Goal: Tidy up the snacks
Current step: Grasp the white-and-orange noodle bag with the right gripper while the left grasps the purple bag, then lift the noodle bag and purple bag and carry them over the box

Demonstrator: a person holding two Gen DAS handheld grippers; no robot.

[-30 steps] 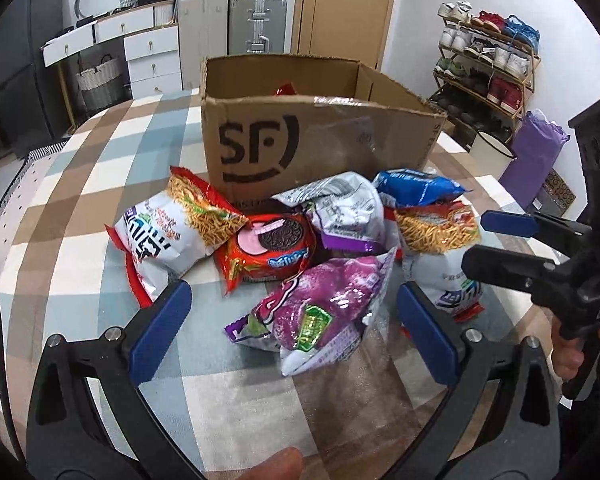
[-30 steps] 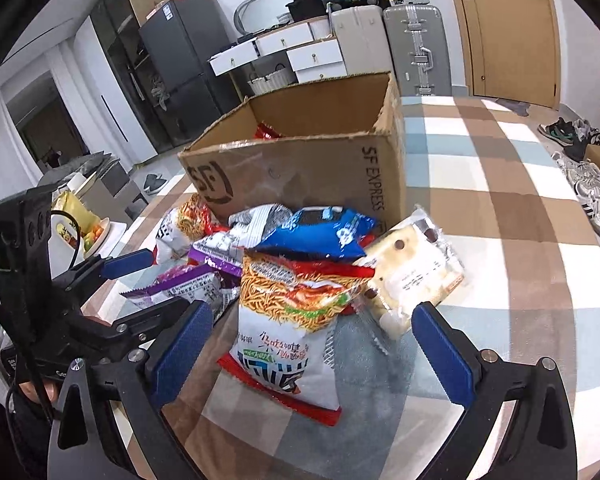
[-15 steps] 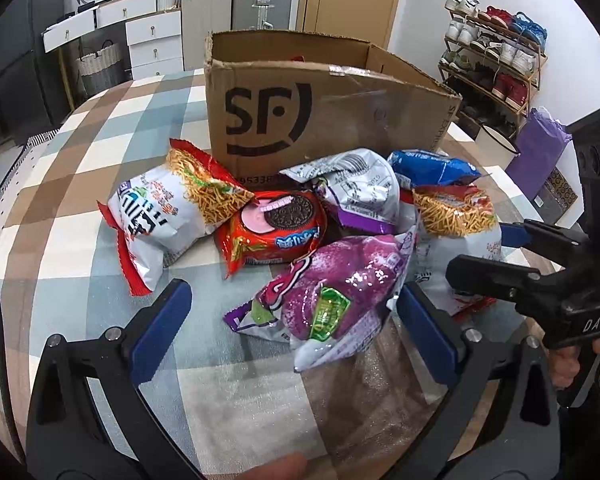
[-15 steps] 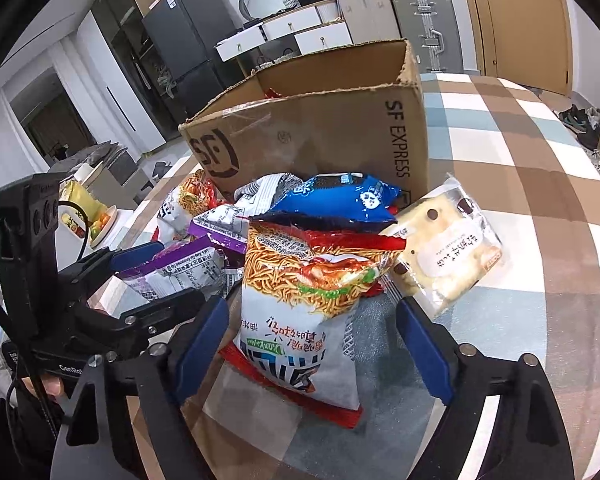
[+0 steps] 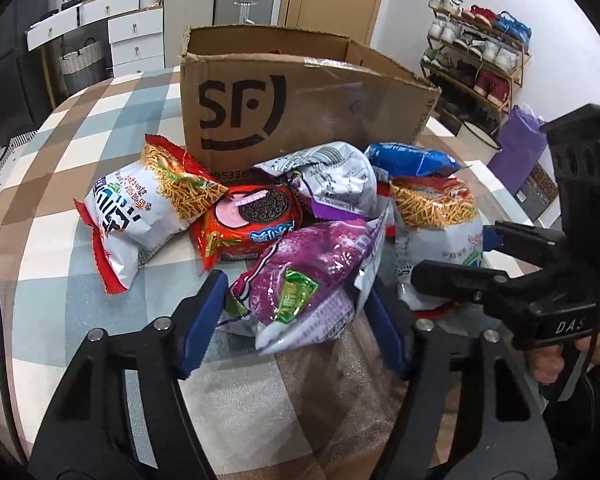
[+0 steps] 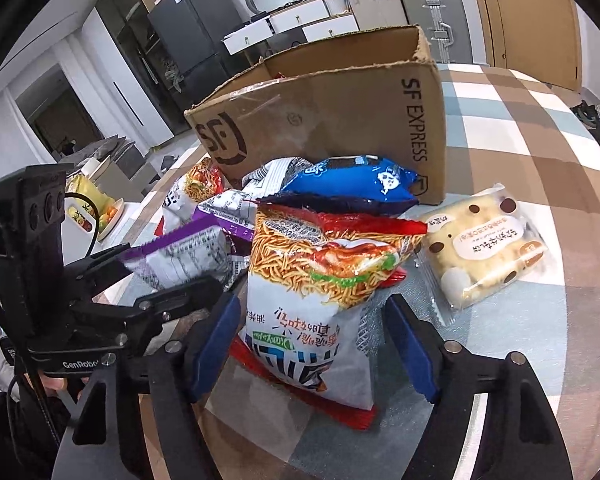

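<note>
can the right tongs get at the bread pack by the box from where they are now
Probably yes. The bread pack lies flat and alone on the tablecloth, nothing on top. The right tongs sit around the noodle bag, so they would have to back off and swing right first.

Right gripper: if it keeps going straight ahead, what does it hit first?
The noodle snack bag already between the right gripper fingers; behind it sit the blue bag and cardboard box. Depth is uncertain.

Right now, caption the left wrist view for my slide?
Left hand-held gripper straddling a purple foil snack bag before a brown cardboard box.
</note>
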